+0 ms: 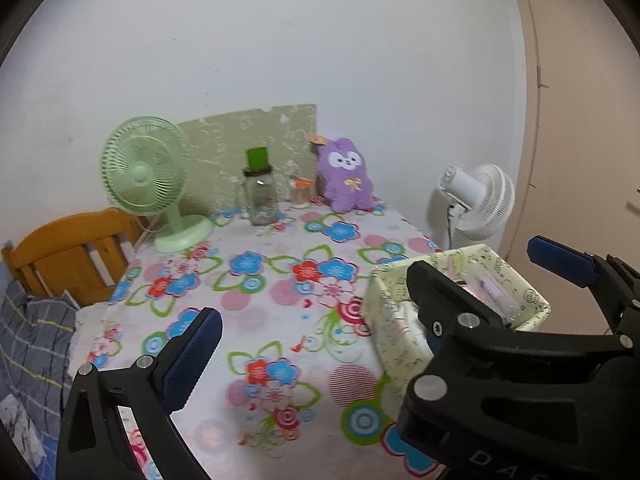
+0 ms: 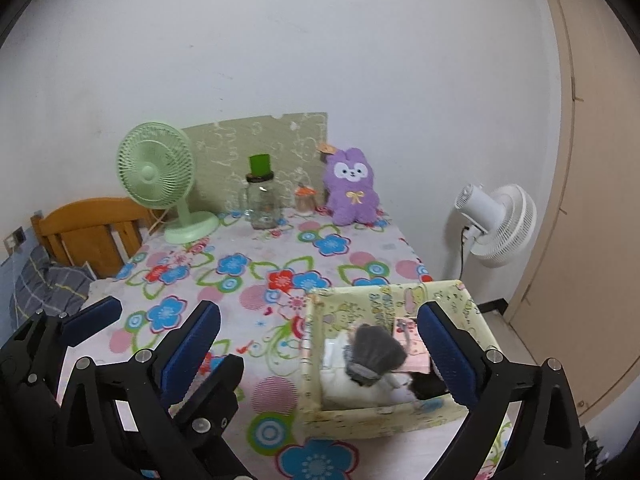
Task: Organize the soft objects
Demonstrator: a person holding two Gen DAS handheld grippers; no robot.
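both wrist cams angled down across flowered table [image 1: 280,280] toward wall, right cam nearer box [image 2: 384,420] at 5 o'clock, shared: green fan [image 1: 140,176], purple plush [image 2: 352,192]

This is a lived-in bedroom at home. A table [image 2: 352,256] draped in a bright flower-print cloth stands against a plain white wall, and off its left edge is a wooden headboard [image 2: 92,228] with grey checked bedding [image 2: 52,284] bunched below it. Along the table's far edge sit a small green desk fan [image 2: 160,176], a glass jar [image 2: 262,204] and a purple plush toy [image 2: 352,192]. A white standing fan [image 2: 500,224] stands past the right edge, near a beige door [image 2: 592,200].
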